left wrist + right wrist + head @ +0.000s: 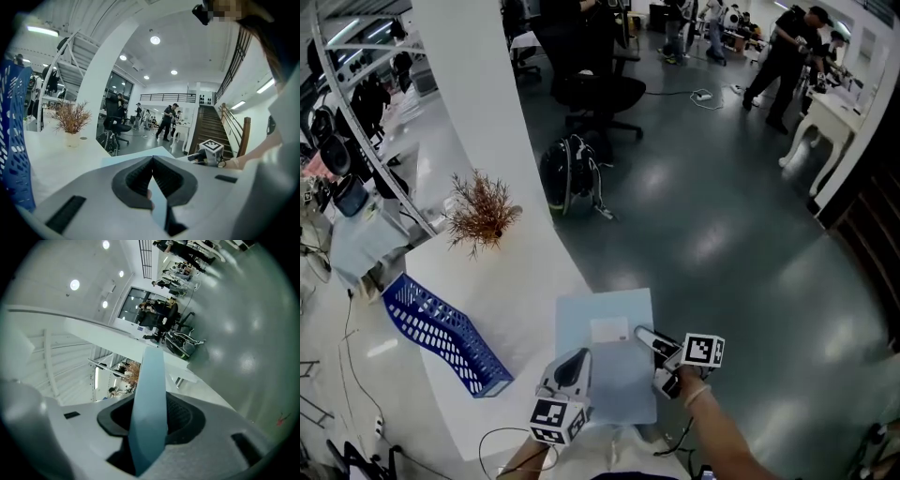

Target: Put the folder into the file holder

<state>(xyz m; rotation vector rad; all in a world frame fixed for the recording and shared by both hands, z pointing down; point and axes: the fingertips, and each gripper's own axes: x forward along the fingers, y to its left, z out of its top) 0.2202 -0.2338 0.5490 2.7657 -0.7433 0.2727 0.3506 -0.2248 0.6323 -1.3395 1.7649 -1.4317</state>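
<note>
The left gripper (578, 362) and right gripper (650, 340) each clamp the folder (605, 323), flat over the surface's (520, 272) near edge. The file holder (441, 336) lies to its left, nearer the left gripper.
</note>
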